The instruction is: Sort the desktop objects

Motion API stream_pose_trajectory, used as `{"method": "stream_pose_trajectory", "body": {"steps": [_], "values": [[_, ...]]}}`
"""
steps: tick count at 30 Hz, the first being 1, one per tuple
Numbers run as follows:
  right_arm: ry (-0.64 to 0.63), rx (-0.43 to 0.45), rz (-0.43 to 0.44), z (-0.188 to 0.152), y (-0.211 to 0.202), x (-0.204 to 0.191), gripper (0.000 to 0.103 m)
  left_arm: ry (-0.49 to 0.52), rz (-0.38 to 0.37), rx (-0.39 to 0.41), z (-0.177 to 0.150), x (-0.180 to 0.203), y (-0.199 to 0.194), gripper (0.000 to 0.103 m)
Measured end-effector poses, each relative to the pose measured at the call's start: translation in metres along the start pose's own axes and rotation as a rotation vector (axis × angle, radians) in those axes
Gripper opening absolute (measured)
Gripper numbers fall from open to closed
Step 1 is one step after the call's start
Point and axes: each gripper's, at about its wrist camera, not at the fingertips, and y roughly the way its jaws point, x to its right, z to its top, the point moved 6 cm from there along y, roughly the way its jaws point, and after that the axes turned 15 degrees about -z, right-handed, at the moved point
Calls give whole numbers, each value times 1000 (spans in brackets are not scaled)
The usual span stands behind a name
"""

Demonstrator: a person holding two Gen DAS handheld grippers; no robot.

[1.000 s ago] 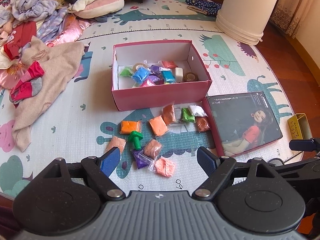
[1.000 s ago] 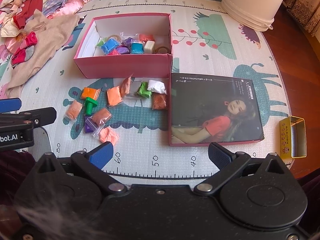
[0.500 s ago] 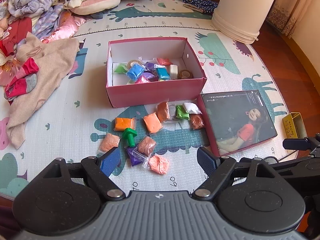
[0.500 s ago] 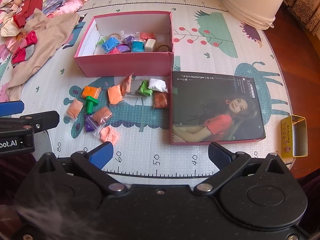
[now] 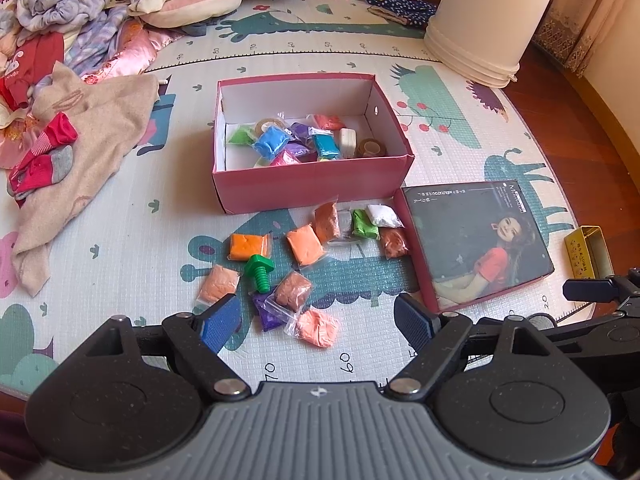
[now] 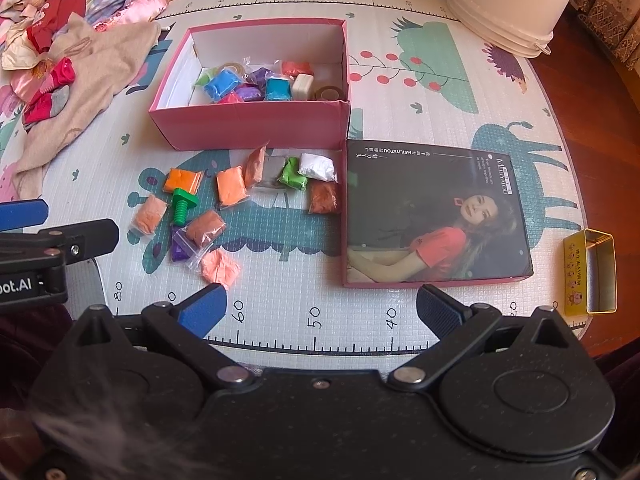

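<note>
Hovering wide apart and empty, the left tongs point(image 5: 318, 320) are facing a soft, light pink clay bag point(image 5: 318, 327) just ahead; pinching its plump middle looks safest. The right tongs point(image 6: 318, 306) are gaping empty too.

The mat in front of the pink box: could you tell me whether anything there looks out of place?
Yes. A green plastic bolt lies among the loose clay bags on the mat, the only hard toy in that scatter. Beside the box, its lid lies off.
</note>
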Motion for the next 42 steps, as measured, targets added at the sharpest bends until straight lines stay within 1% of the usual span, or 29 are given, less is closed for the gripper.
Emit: {"method": "stream_pose_trajectory", "body": {"steps": [19, 28, 32, 36, 39, 42], "values": [[-3, -8, 4, -1, 2, -2, 102, 2, 0, -4, 0, 1, 2, 84], [-1, -21, 15, 1, 7, -4, 102, -8, -14, -8, 1, -2, 5, 84], [7, -32, 46, 8, 12, -6, 102, -53, -47, 3, 3, -11, 7, 84], [15, -56, 90, 12, 20, -12, 102, -88, -52, 1, 3, -24, 12, 84], [-14, -38, 129, 15, 25, -20, 102, -110, -45, -8, 4, -36, 20, 84], [-60, -38, 138, 12, 37, -34, 102, -144, -31, -16, 3, -53, 30, 84]]}}
